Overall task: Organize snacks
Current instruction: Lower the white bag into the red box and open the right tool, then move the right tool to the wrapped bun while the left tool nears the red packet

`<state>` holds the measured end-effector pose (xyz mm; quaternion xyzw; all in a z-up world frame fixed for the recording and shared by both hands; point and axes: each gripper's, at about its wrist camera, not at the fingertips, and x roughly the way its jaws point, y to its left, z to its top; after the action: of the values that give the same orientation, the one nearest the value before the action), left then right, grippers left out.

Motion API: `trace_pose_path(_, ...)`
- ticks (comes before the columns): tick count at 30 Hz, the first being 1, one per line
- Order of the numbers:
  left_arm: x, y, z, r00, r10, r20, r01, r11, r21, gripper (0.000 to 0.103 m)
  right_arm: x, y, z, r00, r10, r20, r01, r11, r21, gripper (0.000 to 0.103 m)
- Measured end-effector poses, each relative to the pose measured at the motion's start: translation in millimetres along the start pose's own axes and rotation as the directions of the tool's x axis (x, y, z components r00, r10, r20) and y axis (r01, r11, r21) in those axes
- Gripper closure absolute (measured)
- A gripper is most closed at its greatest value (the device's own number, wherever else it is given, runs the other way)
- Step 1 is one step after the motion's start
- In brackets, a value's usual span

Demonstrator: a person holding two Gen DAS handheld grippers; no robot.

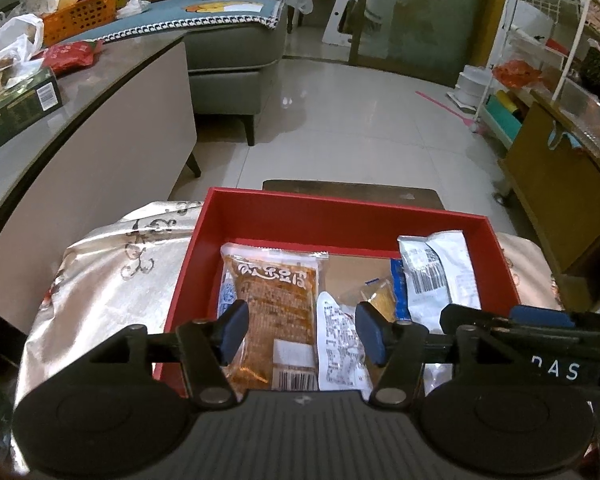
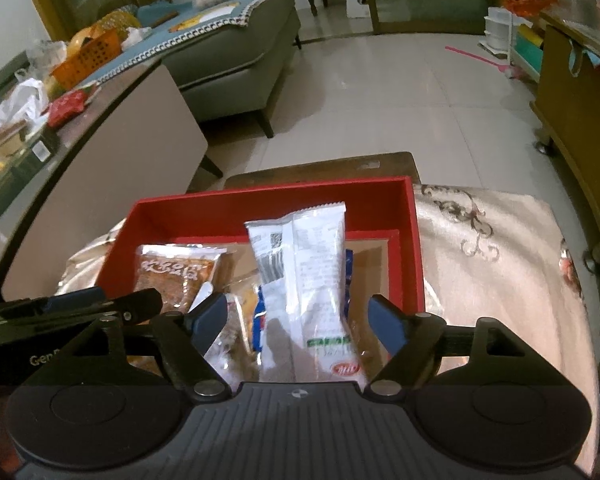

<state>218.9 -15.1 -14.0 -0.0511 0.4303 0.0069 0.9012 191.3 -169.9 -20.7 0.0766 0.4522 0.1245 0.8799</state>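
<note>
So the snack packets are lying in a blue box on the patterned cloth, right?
Not quite: the box is red, not blue, as the left wrist view shows. The snack packets do lie in it, and it rests on the patterned cloth.

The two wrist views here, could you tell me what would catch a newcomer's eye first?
First comes the red box in the middle, sitting on a pale patterned cloth and holding snack packets. An orange-brown packet lies at its left, and a white packet at its right. Each hand-held gripper, left and right, hangs open above them, gripping nothing.
</note>
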Motion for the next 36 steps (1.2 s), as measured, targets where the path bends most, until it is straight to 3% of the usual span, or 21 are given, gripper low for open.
trace_pose_path(14,-29,-7,-28,1.000,-0.012,0.009,0.012,0.999,0.046,0.045,-34,-3,-30,1.000,-0.003,-0.004,0.003,1.000,0.020,0.015)
trace_pose_path(32,-42,-7,-53,1.000,-0.014,-0.019,0.016,0.998,0.058,0.044,-41,-4,-59,0.998,-0.017,-0.063,0.018,1.000,0.020,0.014)
trace_pose_path(36,-43,-6,-58,0.999,-0.016,-0.031,0.018,0.999,0.049,0.037,-43,-5,-62,0.998,-0.015,-0.067,0.017,1.000,0.020,0.014)
